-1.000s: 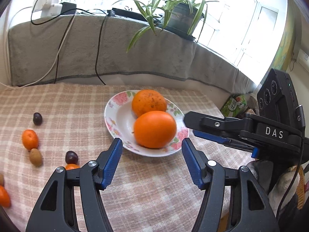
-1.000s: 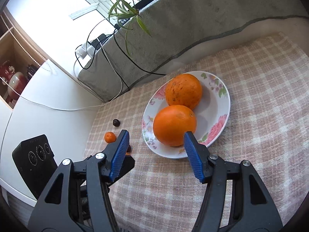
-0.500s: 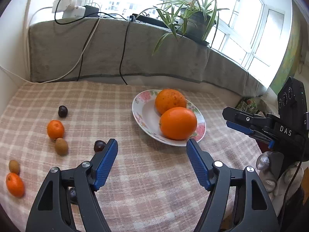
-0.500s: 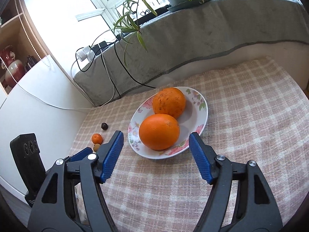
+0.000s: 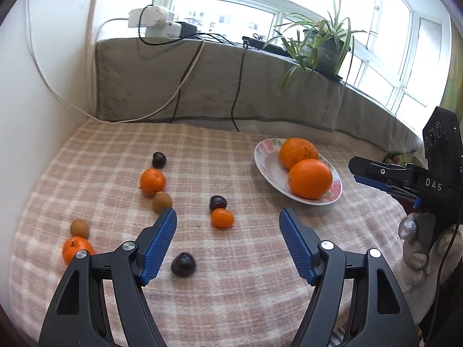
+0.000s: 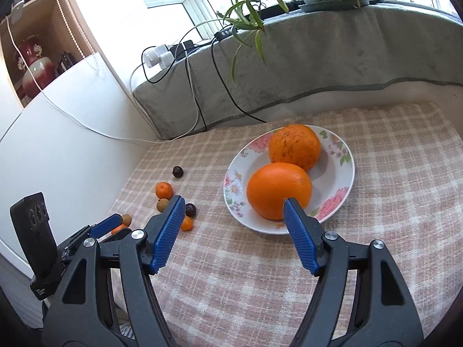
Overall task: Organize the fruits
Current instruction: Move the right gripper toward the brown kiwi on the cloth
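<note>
Two large oranges (image 5: 309,177) (image 6: 279,189) lie in a flowered white plate (image 5: 266,163) (image 6: 340,177) on the checked tablecloth. Left of the plate, small fruits are scattered: dark plums (image 5: 183,264) (image 5: 218,202), a small orange fruit (image 5: 222,217), a mandarin (image 5: 152,180) and brown kiwis (image 5: 162,201). My left gripper (image 5: 228,217) stands open above the cloth over the small fruits, with nothing between its pads. My right gripper (image 6: 234,204) is open too, hovering in front of the plate, empty. The near orange shows just past its right fingertip (image 6: 290,205).
A grey-draped windowsill (image 5: 260,92) runs along the table's back edge with a potted plant (image 5: 324,46), power strips and hanging cables. A white wall borders the table on the left. The right gripper's body (image 5: 419,182) and a gloved hand sit at the right of the left wrist view.
The left gripper swung left from the plate toward the scattered small fruits and opened wider. The right gripper rolled, drew back slightly from the plate and opened wider.
</note>
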The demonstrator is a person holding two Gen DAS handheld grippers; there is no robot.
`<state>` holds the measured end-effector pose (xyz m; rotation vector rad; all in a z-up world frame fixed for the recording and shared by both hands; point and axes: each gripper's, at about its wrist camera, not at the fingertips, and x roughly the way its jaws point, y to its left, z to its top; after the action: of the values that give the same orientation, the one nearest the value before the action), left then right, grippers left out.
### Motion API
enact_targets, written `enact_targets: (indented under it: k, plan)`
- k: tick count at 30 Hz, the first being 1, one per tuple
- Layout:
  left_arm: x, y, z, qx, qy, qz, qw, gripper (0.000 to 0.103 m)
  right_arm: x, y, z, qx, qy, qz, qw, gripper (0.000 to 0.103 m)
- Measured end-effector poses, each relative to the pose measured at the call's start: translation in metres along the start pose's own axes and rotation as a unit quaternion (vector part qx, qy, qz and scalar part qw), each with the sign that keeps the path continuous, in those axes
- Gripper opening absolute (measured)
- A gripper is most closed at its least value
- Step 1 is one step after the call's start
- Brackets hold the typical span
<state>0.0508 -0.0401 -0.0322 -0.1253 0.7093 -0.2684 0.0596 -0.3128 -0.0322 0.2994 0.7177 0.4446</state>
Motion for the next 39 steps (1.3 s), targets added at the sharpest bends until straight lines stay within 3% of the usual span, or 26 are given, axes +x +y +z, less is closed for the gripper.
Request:
enact_targets:
  k: [14, 22, 27, 39]
  plan:
    - [-0.037, 0.068, -0.026, -0.065, -0.007, 0.080, 0.9947, 0.073, 0.052, 0.059, 0.003, -0.073, 0.050, 0.050, 0.995, 0.073]
    - [-0.042, 0.102, -0.042, -0.105, 0.003, 0.105, 0.9889, 0.073, 0.097, 0.096, -0.002, -0.116, 0.091, 0.068, 0.987, 0.063]
    - [-0.038, 0.118, -0.046, -0.127, 0.010, 0.101, 0.9866, 0.068, 0.124, 0.113, -0.006, -0.137, 0.118, 0.068, 0.981, 0.052]
    - [-0.020, 0.132, -0.050, -0.138, 0.026, 0.093, 0.9858, 0.060, 0.179, 0.146, -0.018, -0.188, 0.176, 0.049, 0.965, 0.047]
